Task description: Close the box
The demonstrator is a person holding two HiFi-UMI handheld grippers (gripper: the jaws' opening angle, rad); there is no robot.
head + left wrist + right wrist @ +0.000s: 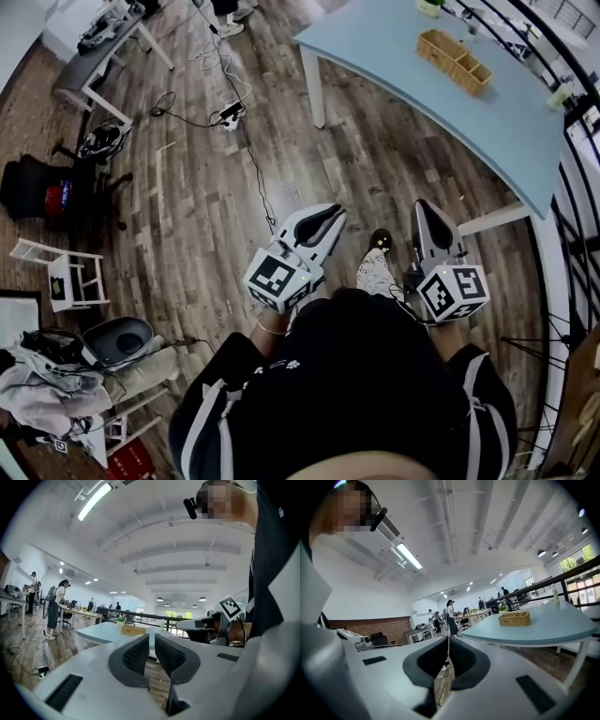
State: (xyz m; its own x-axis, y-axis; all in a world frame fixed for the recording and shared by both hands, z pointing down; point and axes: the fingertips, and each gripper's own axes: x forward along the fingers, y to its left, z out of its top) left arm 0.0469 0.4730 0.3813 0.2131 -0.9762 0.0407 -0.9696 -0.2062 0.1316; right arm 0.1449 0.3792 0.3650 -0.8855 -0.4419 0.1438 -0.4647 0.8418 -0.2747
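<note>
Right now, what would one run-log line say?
left claw: shut, empty | right claw: shut, empty | tan woven basket: on pale blue table, untouched

The left tool (152, 639) has its dark ribbed jaws drawn together with nothing between them. Beyond stands a pale blue counter (101, 632) bearing a wicker basket (133, 630), and the right tool (187, 625) shows at right. Far left, a person (55, 609) stands on the wooden floor (28, 651).

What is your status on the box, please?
Left gripper shut, empty. Right gripper shut, empty. Woven box on table, untouched. Nothing in the way.
</note>
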